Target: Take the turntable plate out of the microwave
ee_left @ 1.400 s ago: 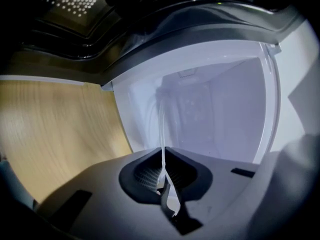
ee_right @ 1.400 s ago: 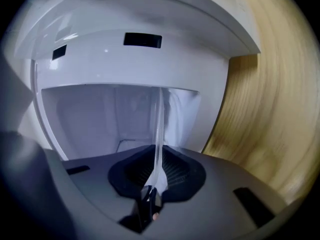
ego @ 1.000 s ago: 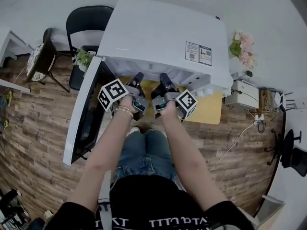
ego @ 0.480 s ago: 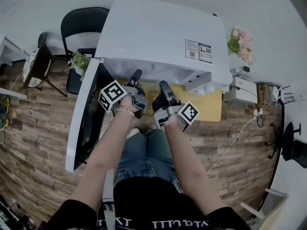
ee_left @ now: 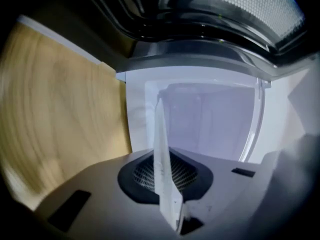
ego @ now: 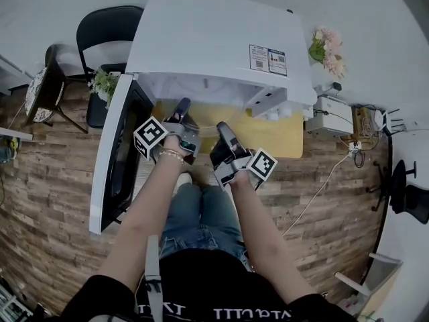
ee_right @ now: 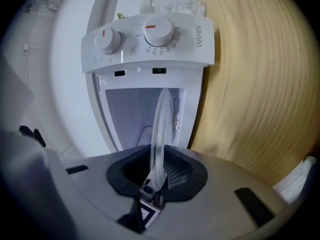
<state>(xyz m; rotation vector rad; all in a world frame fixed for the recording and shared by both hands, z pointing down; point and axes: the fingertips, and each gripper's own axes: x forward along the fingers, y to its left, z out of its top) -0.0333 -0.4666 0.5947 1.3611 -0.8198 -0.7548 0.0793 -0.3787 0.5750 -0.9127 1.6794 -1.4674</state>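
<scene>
- Head view: the white microwave [ego: 208, 39] stands at 12 o'clock on a yellow table [ego: 285, 139], and its door [ego: 110, 159] is swung open toward 9 o'clock. The left gripper [ego: 183, 107] and the right gripper [ego: 222, 129] point side by side at the open front, the left one at 11 o'clock from the right one. A black chair [ego: 107, 29] is at 10 o'clock and pink flowers [ego: 326, 49] are at 2 o'clock.
- Left gripper view: the turntable plate [ee_left: 162, 149] shows edge-on, as a thin pale blade from the centre down to 6 o'clock. The jaws have just been closing; they are narrow and press on its rim. The open cavity [ee_left: 210, 119] is behind the plate, the table at 9 o'clock.
- Right gripper view: the same glass plate runs edge-on from the centre down to 6 o'clock, into the jaws. They have just been opening slightly, but they are narrow and grip the rim. The control panel [ee_right: 150, 39] with two knobs is at 12 o'clock, the table at 3 o'clock.
</scene>
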